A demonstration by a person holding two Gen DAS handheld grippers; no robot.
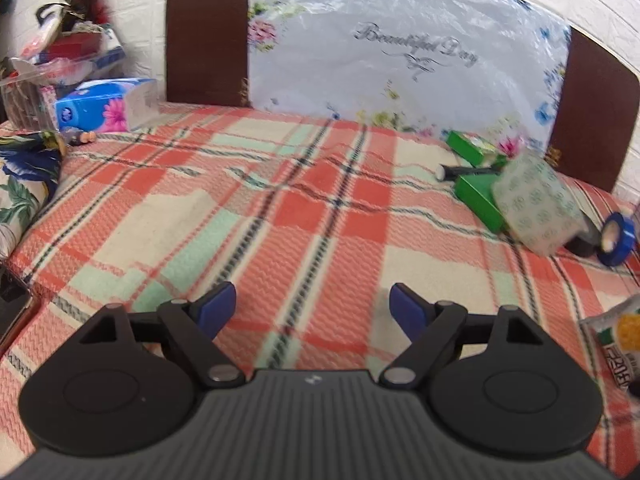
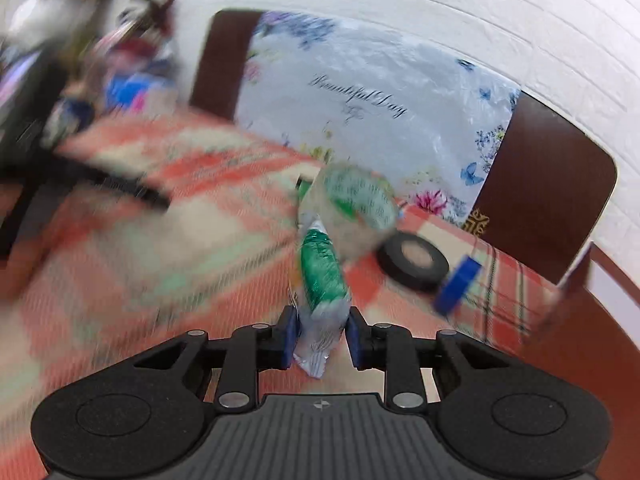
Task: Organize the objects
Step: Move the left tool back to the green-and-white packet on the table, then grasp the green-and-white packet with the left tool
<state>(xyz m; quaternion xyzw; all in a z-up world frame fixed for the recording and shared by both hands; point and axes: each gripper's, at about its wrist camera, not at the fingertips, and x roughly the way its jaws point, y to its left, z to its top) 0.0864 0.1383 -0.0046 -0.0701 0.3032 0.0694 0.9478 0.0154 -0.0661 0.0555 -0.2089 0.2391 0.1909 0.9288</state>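
A green and white snack packet (image 2: 322, 272) is pinched at its lower end between the blue pads of my right gripper (image 2: 320, 332), which is shut on it above the plaid cloth (image 2: 200, 280). Behind the packet lie a clear tape roll (image 2: 352, 204), a black tape roll (image 2: 414, 260) and a blue tape roll (image 2: 458, 284). My left gripper (image 1: 312, 296) hangs open over bare plaid cloth (image 1: 280, 200) with nothing between its fingers. At its far right are the clear tape roll (image 1: 536, 204), two green boxes (image 1: 478, 198), a black pen (image 1: 460, 172) and the blue tape roll (image 1: 618, 238).
A plastic-wrapped floral pillow (image 1: 400, 60) leans on the brown headboard (image 1: 206, 32) at the back. A blue tissue box (image 1: 106, 106) and a pile of clutter (image 1: 68, 40) sit at the back left. The right wrist view is heavily blurred on its left side.
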